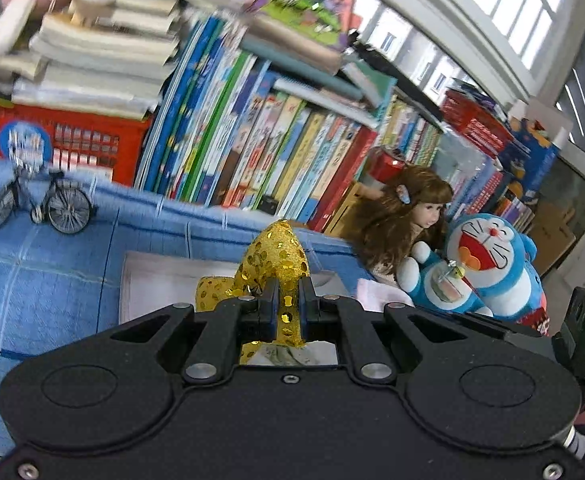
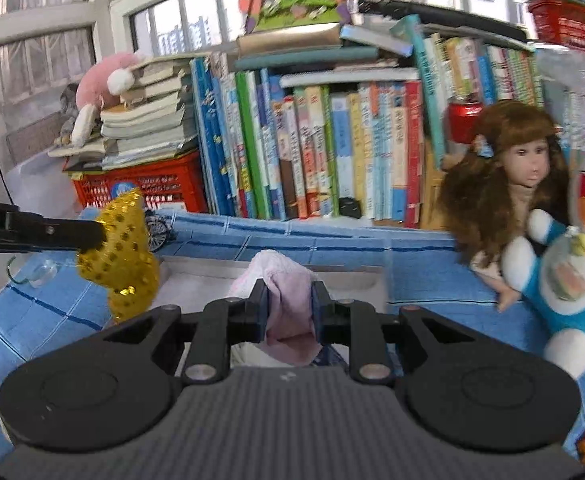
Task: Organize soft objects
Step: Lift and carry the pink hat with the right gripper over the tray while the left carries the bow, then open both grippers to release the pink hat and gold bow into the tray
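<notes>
left gripper (image 1: pixel 288 300) pinching gold ribbon (image 1: pixel 276 256), right gripper (image 2: pixel 290 304) pinching pink cloth (image 2: pixel 288 300); both held above white tray (image 2: pixel 366 280). step: carrying. next: likely lower, release into tray.

A tray (image 2: pixel 276 270) sits on the cloth-covered bench (image 2: pixel 332 240), with a row of upright books (image 2: pixel 312 148) behind it. Left of the books a crate (image 2: pixel 148 184) carries a stack of books (image 2: pixel 148 116), a plush toy (image 2: pixel 100 84) beside the stack, and a model bicycle (image 1: pixel 36 204) stands before the crate. Right of the tray a doll (image 2: pixel 520 184) leans by the books, with a plush cat (image 2: pixel 564 280) in front of it.
</notes>
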Available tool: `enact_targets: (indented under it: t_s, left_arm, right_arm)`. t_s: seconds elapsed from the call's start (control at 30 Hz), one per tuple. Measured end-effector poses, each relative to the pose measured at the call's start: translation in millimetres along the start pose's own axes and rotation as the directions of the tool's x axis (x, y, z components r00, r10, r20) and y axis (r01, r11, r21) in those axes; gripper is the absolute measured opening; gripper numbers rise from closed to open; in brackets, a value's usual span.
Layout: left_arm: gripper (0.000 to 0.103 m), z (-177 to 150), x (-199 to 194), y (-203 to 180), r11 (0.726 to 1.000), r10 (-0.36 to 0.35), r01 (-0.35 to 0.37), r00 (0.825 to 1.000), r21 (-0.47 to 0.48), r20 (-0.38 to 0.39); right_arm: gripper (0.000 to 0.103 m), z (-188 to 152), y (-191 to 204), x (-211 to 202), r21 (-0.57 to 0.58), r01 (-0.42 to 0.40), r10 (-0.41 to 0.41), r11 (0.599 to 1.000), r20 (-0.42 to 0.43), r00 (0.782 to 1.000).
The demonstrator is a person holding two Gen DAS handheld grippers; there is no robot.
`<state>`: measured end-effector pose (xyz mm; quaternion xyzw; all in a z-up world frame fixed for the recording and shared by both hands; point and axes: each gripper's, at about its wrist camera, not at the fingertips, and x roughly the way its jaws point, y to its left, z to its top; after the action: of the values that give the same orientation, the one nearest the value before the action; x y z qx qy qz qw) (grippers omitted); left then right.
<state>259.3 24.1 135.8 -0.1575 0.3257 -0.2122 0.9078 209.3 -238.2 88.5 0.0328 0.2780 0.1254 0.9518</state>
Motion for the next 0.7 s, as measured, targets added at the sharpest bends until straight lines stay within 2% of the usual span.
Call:
enact_targets:
  t_s: [0.23,0.47,0.6,0.7]
  left_arm:
    - [0.009,5,29,38,0.992,-0.028,0.025,0.999,-0.124,-0.018]
    - [0.009,9,53,79,0.955,-0.06,0.045,0.997,-0.294,-0.043]
    - [0.009,0,63,95,0.95,-0.035,0.009,0.996,-0.313,-0.079]
    - [0.01,-5,69,100,0.949,-0.043,0.01,0.994,-0.314,-0.1]
  right_arm:
    - [0.026,13,6,46,-0.019,0.052,-0.053,0.998,-0.068,0.996]
    - [0.026,15,0,81,-0.001,0.078,-0.077,0.997,-0.167,0.983]
    - [0.026,8,1,93,-0.01,0.077,-0.077,0.997,-0.206,0.975]
    - [0.026,5,2,98,-0.016,0.074,-0.076,0.997,-0.228,0.971]
